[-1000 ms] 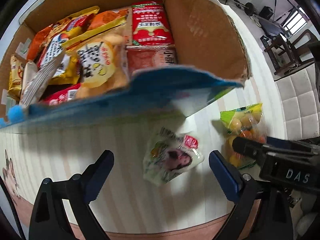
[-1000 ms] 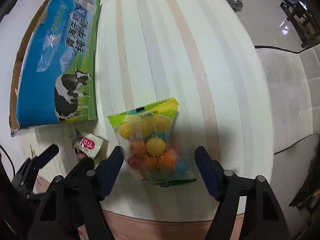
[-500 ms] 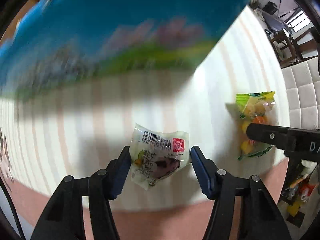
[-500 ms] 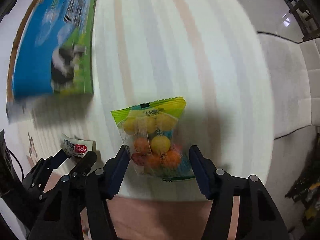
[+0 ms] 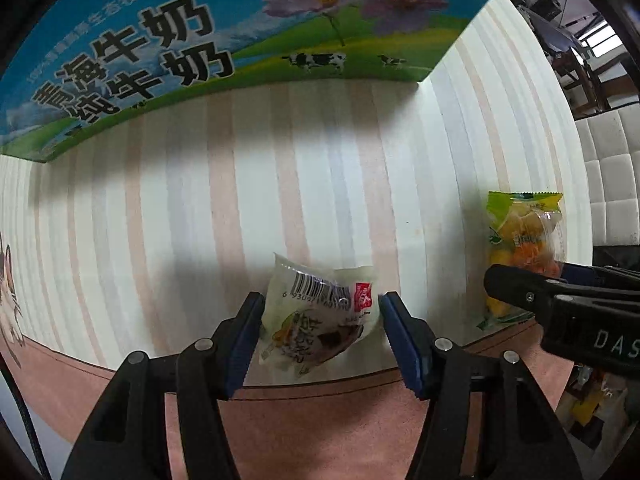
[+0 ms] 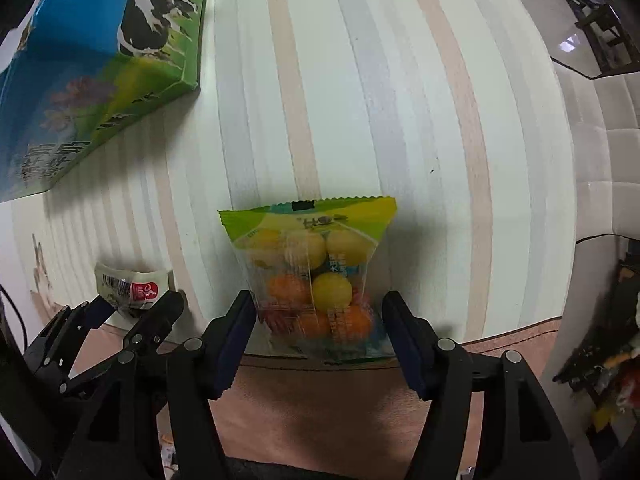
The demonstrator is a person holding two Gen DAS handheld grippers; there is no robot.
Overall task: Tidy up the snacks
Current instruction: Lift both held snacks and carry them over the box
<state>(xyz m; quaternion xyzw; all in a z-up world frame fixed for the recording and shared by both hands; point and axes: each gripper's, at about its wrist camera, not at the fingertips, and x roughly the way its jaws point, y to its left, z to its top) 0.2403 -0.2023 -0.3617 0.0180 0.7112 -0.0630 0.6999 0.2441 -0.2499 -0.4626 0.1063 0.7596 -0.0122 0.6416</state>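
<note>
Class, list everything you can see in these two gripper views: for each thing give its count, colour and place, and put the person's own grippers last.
Milk carton: one, blue and green with cows and flowers, at the far side of the table.
Table: one, white with pale stripes and a pinkish edge band.
White packet: one, whitish with a barcode and red label, near the table's front edge, between the left pads.
Candy bag: one, green-topped and clear with yellow and orange balls, at the front edge, between the right pads.
Chairs: dark, in the background.
Left gripper: black with blue pads, straddling the white packet.
Right gripper: black with blue pads, jaws opening, straddling the candy bag.
</note>
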